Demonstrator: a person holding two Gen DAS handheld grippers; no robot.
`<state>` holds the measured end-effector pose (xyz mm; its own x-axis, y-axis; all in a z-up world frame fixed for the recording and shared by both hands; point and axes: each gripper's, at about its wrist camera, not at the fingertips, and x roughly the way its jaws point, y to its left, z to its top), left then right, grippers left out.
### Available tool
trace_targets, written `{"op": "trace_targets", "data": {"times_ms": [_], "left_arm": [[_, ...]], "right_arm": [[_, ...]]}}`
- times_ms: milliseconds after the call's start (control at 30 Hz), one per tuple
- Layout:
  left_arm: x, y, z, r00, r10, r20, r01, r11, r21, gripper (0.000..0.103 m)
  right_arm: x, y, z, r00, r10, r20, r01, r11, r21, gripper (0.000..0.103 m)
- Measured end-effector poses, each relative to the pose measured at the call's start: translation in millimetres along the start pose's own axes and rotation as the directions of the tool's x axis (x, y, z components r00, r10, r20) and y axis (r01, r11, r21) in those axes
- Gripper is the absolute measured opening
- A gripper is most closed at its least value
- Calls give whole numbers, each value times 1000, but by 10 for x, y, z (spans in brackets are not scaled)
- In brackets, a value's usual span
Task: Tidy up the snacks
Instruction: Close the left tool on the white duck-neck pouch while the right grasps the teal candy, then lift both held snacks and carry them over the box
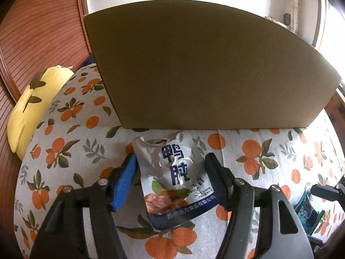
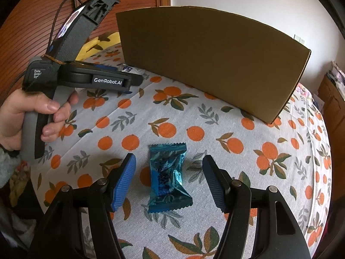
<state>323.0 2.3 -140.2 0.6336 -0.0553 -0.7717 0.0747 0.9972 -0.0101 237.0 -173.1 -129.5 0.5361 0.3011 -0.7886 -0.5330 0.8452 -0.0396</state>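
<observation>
Right gripper (image 2: 169,174) sits wide open around a blue foil candy (image 2: 168,178) on the orange-print cloth (image 2: 215,133), cardboard box (image 2: 207,58) behind, left hand (image 2: 32,116) gripping the left gripper (image 2: 120,82).

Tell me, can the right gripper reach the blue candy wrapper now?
Probably yes: the right gripper is open, the blue candy wrapper lies flat between its fingers on the tablecloth, and nothing blocks it.

A home, by the look of it, likely a bedroom: an orange-print quilted cover (image 2: 215,133) spread over a bed, a yellow pillow (image 1: 32,108) at its far left edge, slatted wooden doors (image 1: 38,38) behind
</observation>
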Motion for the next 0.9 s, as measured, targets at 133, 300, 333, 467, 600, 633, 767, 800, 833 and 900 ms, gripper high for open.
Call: {"op": "trace_targets", "data": {"times_ms": [133, 300, 333, 467, 600, 633, 767, 800, 833, 900], "left_arm": [[-15, -11, -6, 1000, -9, 0, 9, 1000, 10, 65], [-57, -15, -47, 1000, -21, 3, 21, 1000, 16, 58], [-66, -16, -56, 1000, -25, 4, 25, 1000, 15, 58], [-105, -13, -91, 999, -46, 6, 46, 999, 16, 57], [-169, -8, -165, 997, -74, 4, 74, 997, 25, 57], [-187, -9, -185, 997, -82, 4, 82, 996, 27, 57], [-260, 8, -250, 993, -114, 2, 114, 993, 20, 57], [-279, 5, -262, 993, -116, 4, 116, 993, 23, 57], [-295, 1, -271, 993, -117, 7, 117, 993, 25, 57], [-345, 1, -285, 991, -132, 20, 132, 991, 24, 57]], "right_arm": [[34, 27, 4, 1000, -16, -9, 16, 1000, -14, 63], [41, 87, 14, 1000, -26, -2, 25, 999, -45, 53], [40, 102, 13, 1000, -21, -1, 20, 998, -54, 51], [16, 161, 15, 1000, -19, -4, 19, 996, -83, 30], [21, 153, 13, 1000, -9, -6, 8, 997, -72, 27], [15, 135, 7, 1000, -5, -4, 4, 998, -61, 23], [-24, 48, -8, 1000, 26, 4, -25, 1000, -10, 21], [-26, 34, -8, 1000, 30, 4, -30, 1000, -2, 20], [-28, 21, -7, 999, 35, 6, -35, 999, 6, 20], [-47, -10, -2, 998, 61, 15, -61, 998, 25, 20]]}}
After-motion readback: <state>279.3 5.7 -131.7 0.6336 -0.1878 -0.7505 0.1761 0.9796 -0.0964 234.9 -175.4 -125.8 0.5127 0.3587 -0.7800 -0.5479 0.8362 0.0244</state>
